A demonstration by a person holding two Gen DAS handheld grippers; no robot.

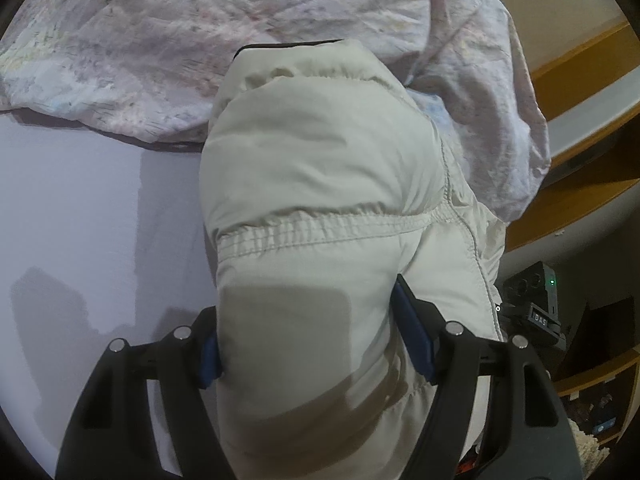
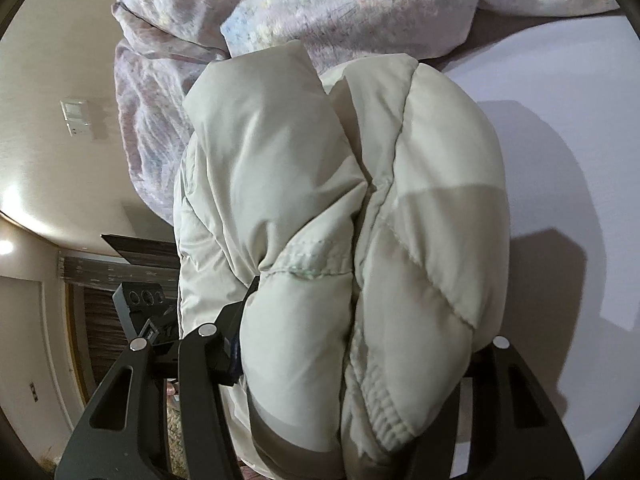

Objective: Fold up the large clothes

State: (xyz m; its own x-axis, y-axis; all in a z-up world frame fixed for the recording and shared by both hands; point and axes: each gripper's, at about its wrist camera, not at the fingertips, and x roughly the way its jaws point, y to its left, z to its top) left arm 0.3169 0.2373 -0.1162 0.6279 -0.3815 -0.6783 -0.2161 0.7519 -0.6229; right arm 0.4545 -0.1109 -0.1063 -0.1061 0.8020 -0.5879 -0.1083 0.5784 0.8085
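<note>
One jacket — cream, quilted — pinched between two grippers above the white bed, likely lifted so the bulk hangs free for the next fold. Left gripper with jaws closed part-way on a thick puffy section, blue pads pressed into both sides. Right gripper likewise clamped on bunched padding near an elastic hem (far finger hidden by cloth). One crumpled floral duvet beyond, touching the jacket's far end. Wooden shelves alongside.
</note>
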